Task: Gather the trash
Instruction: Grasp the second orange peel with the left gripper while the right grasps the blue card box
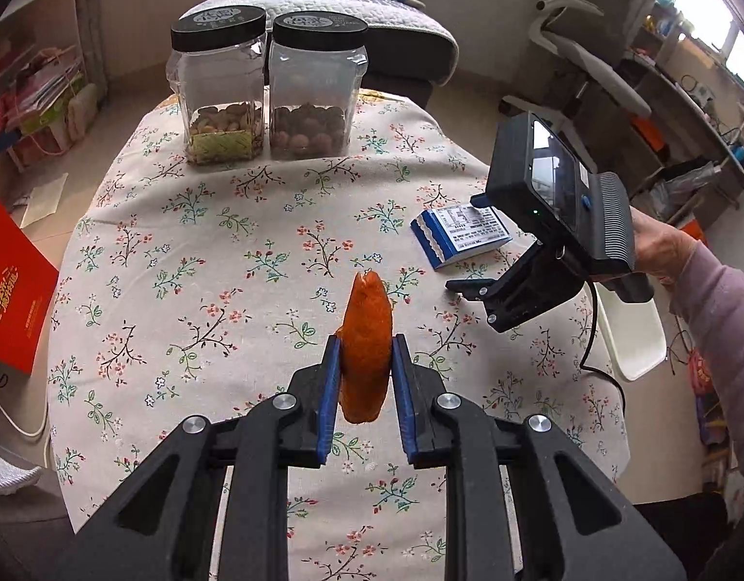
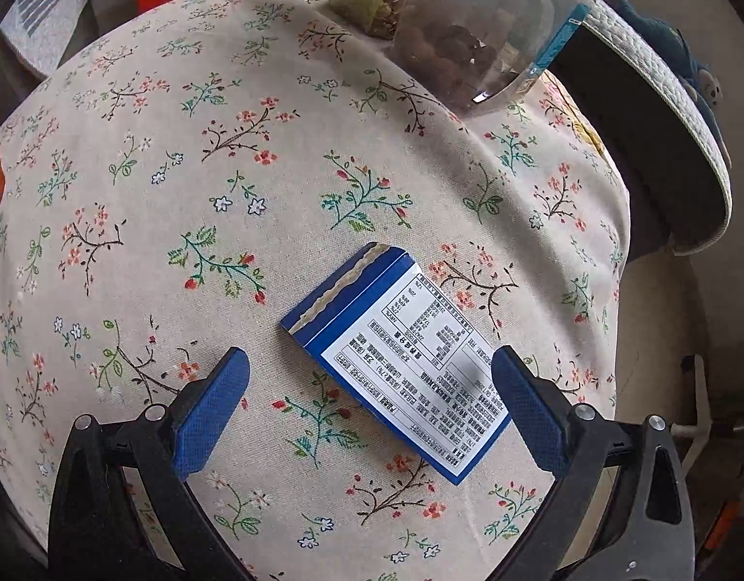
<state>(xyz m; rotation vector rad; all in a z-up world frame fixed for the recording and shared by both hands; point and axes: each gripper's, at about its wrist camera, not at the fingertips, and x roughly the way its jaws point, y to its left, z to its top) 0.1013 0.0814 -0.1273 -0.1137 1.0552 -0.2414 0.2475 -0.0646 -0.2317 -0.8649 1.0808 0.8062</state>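
Left gripper [image 1: 366, 363] clamped on one orange peel [image 1: 367, 339], lifted off the cloth [image 1: 226, 252]. Right gripper [image 2: 372, 387] spread wide over one blue box [image 2: 401, 363] lying flat. I'd lower, straddle its short sides, then close. Two jars [image 1: 217, 87] behind.

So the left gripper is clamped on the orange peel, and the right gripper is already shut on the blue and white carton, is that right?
Not quite. The left gripper is clamped on the curled orange peel, but the right gripper is open, not shut. The right wrist view shows its blue fingers spread wide above the flat blue and white printed carton, which lies on the floral tablecloth.
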